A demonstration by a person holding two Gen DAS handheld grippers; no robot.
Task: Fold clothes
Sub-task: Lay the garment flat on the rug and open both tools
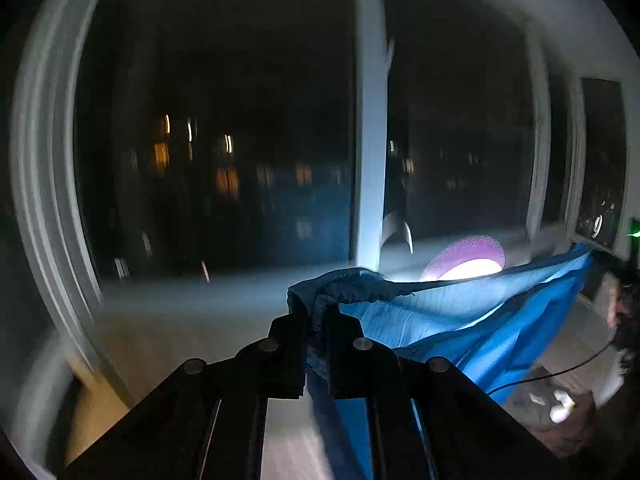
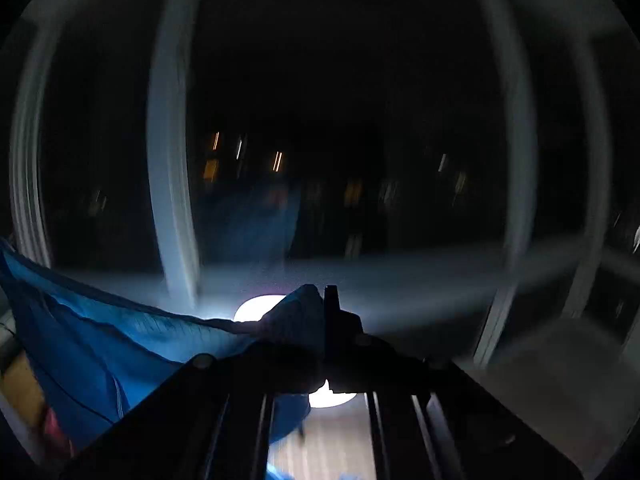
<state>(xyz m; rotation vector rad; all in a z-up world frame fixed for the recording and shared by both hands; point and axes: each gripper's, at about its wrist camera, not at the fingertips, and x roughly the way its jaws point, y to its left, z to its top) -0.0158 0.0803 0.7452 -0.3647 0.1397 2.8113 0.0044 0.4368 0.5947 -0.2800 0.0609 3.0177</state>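
1. Blue garment [image 1: 472,320]: held aloft, stretched between my two grippers, before dark windows [image 1: 220,140].
2. Left gripper [image 1: 316,312]: fingers pinching one bunched edge.
3. Right gripper [image 2: 320,312]: fingers pinching the opposite edge.
4. Glowing lamp [image 1: 468,262]: far, beyond the cloth.

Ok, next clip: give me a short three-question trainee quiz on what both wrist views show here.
1. True or false: the left tongs are shut on the blue garment.
2. Multiple choice: between the two tongs, the garment is A) folded flat on a table, B) held up in the air, spread between them, C) lying on the floor.
3. Fill in: behind the cloth sits a glowing round ____.

Key: 1 true. 2 B; the right tongs also pinch it. 3 lamp.
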